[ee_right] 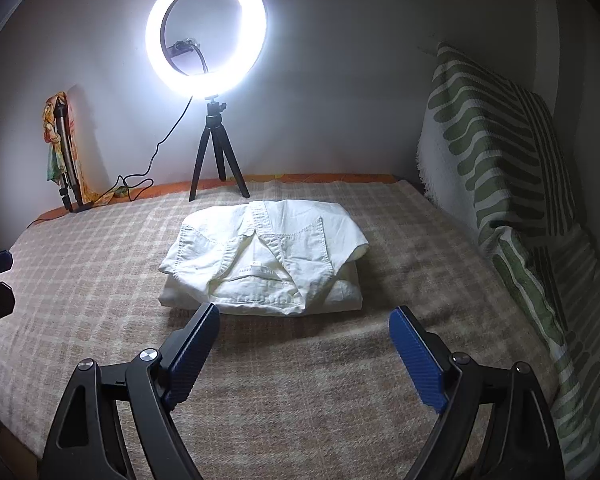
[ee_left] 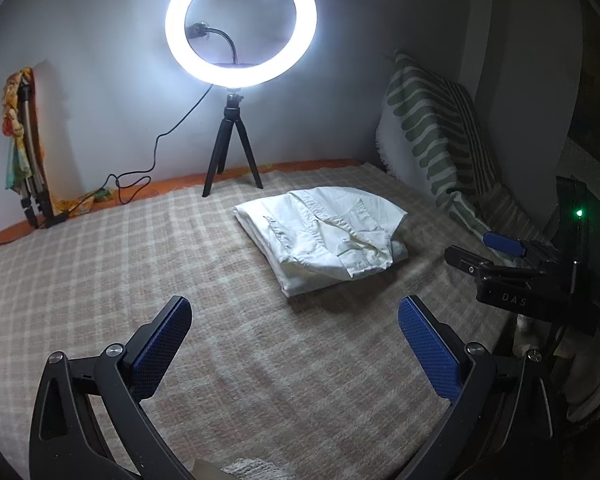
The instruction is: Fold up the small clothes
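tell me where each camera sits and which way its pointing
Left wrist: sits on the left gripper, low over the checked blanket, facing the back wall; its own open fingers show, and the right gripper enters at right.
Right wrist: sits on the right gripper, straight in front of the white shirt; its open fingers show, the left gripper's tips at left edge.
Shared: shirt, ring light, striped pillow.

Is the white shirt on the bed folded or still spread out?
Folded: the white cotton shirt lies as a compact layered bundle on the beige checked blanket, collar on top, neither claw touching it.
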{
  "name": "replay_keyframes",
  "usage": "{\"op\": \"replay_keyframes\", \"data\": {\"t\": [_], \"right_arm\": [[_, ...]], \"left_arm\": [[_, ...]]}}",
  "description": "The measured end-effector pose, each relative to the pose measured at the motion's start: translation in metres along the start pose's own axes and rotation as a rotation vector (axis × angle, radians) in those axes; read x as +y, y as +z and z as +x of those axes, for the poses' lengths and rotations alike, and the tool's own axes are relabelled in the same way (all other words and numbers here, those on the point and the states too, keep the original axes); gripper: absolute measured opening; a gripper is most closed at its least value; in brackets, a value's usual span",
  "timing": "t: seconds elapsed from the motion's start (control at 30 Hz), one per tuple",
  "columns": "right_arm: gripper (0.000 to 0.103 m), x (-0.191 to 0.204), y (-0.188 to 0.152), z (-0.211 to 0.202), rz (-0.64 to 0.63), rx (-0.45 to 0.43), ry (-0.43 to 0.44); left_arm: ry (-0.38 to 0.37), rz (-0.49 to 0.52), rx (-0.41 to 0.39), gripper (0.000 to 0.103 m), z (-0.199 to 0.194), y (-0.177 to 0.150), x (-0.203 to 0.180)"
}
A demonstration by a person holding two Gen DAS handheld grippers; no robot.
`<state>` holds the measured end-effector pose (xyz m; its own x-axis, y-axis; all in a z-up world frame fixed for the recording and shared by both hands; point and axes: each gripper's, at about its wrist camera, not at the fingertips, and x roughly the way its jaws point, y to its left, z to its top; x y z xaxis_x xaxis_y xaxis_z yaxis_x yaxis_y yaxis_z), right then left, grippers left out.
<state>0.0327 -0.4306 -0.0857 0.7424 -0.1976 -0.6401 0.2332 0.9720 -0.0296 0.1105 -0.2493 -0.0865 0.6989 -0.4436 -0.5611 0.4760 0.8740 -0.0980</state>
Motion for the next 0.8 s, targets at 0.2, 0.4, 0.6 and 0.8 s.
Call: {"op": "replay_keyframes", "data": {"t": [0.2,0.4,0.6,0.8], "right_arm": [[0.089,0.002,-0.001,-0.009,0.005,-0.013,-0.001],[0.089,0.003,-0.002,-0.013,0.003,-0.018,-0.002],[0.089,0.004,-0.003,-0.014,0.003,-0.017,-0.002],[0.089,0.005,-0.005,-0.015,0.004,-0.013,0.000]], "left_arm": [[0.027,0.036,-0.007,0.103,-0.002,-0.004,-0.006],[0.034,0.056,-0.027,0.103,-0.007,-0.007,-0.009],[0.034,0.058,-0.023,0.103,-0.007,-0.009,-0.010],[0.029,0.055,-0.014,0.103,-0.007,-0.012,-0.011]]}}
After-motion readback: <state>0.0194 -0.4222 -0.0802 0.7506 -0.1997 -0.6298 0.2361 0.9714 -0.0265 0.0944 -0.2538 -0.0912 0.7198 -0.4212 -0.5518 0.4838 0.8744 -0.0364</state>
